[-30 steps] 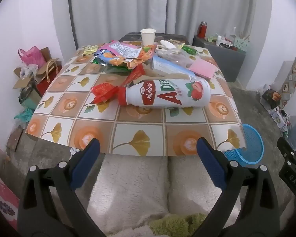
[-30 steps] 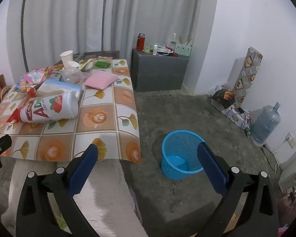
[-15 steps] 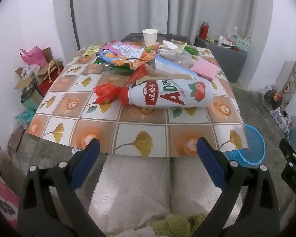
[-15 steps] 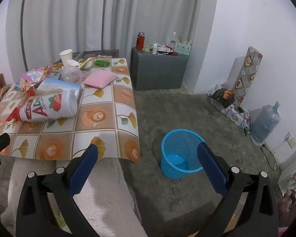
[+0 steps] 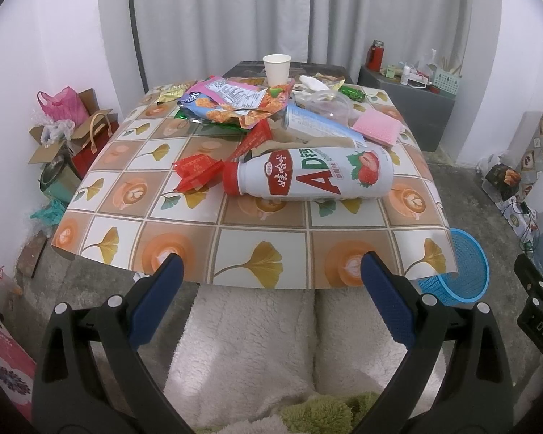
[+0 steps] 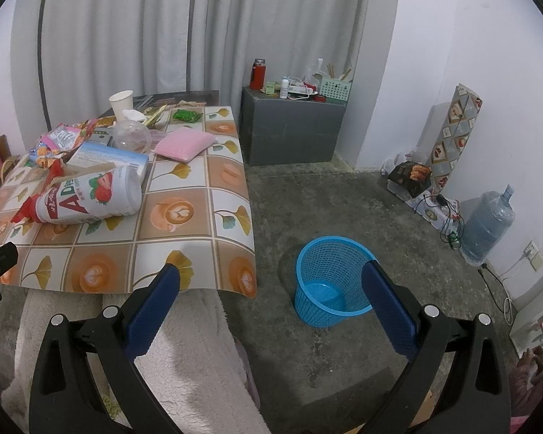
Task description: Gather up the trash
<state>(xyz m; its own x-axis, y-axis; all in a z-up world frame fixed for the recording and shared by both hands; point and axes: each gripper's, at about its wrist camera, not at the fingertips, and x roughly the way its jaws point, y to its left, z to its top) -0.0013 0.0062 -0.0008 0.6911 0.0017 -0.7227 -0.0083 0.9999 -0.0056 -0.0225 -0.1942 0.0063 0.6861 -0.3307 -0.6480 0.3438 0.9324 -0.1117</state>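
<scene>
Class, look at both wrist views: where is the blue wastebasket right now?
The blue wastebasket stands on the concrete floor just right of the table's near corner; the left wrist view shows it partly hidden behind the tablecloth edge.

Soft, even indoor light, bright white walls (image 6: 452, 54), faint glare on the glossy tablecloth (image 5: 257, 217), weak shadows under the near table edge, strong fisheye bending with dark vignetted corners, centre sharp, mild softness toward the edges, slight colour noise on the floor (image 6: 344, 199)
</scene>
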